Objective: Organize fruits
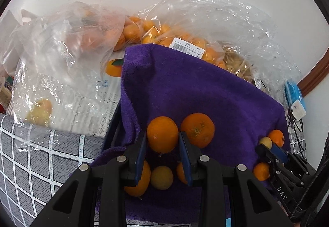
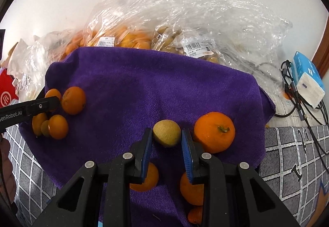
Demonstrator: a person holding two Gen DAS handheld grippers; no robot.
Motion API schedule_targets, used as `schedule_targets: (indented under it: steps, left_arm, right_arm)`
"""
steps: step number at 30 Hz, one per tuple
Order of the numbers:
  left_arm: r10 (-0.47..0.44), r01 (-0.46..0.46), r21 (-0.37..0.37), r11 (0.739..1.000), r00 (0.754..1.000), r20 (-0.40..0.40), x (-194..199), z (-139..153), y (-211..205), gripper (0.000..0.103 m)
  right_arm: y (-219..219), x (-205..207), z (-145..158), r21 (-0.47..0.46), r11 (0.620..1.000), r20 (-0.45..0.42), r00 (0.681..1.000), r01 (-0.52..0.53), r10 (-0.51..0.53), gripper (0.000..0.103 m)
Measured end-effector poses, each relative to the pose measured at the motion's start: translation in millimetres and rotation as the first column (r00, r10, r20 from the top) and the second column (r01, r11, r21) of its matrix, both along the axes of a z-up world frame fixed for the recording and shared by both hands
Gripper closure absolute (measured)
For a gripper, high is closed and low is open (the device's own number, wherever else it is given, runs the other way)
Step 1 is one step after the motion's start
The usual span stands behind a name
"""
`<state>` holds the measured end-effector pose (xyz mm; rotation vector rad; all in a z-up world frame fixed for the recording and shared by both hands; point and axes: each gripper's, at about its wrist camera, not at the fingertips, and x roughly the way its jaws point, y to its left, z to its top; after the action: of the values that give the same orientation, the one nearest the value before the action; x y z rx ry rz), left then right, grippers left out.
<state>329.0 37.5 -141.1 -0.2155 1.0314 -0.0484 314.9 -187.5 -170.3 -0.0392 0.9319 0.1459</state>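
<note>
The left gripper [image 1: 163,140] had its fingers clamped on a tangerine [image 1: 162,134], blue pads pressing its flanks at nine and three o'clock, the fruit standing out past the tips. The right gripper [image 2: 167,138] was closed likewise on a small yellow-brown fruit [image 2: 167,133], rough-skinned and round; the pads met it at its widest part, though in that view the grip looked light.

Both fruits seemed light and firm-skinned, yet soft enough to bruise, and round enough to roll or squirt out of a hard squeeze. Across the widest girth, as here, was probably the safest hold.

Outward from the left fingers, a second tangerine [image 1: 197,130] sat touching the held one at two o'clock, and a pale yellow fruit [image 1: 161,177] lay below between the fingers at six o'clock. Beside the right fingers, a large stemmed tangerine [image 2: 214,132] rested at three o'clock, just beside the held fruit. All lay on a purple towel [image 2: 144,87]. Beyond it, at twelve o'clock, clear plastic bags [image 2: 185,17] of more fruit stood against the wall, and a grey checked cloth [image 1: 41,161] covered the surface around.
</note>
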Motion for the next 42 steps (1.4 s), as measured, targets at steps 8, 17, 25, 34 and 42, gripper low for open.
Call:
schedule_targets:
  steps: [8, 17, 25, 34, 42]
  left_arm:
    - [-0.042, 0.042, 0.047, 0.998, 0.999, -0.002, -1, 1, -12, 0.057]
    - [-0.054, 0.048, 0.067, 0.997, 0.995, 0.089, -48, 43, -11, 0.041]
    - [-0.057, 0.035, 0.113, 0.993, 0.979, 0.195, -128, 81, -6, 0.032]
    - [-0.057, 0.013, 0.142, 0.990, 0.949, 0.310, -222, 112, -11, 0.020]
    - [-0.080, 0.005, 0.196, 0.981, 0.924, 0.375, -282, 129, -29, 0.008]
  right_arm:
    - [-3, -1, 1, 0.036, 0.999, -0.028, 1.000, 0.004, -0.003, 0.058]
    - [-8, -44, 47, 0.033, 0.998, 0.041, 0.998, 0.048, -0.049, 0.034]
    - [-26, -114, 92, 0.051, 0.993, 0.103, 0.989, 0.105, -0.110, 0.031]
    - [-51, -216, 115, 0.072, 0.988, 0.200, 0.968, 0.139, -0.150, 0.009]
    - [-64, -277, 129, 0.059, 0.983, 0.264, 0.947, 0.175, -0.185, 0.002]
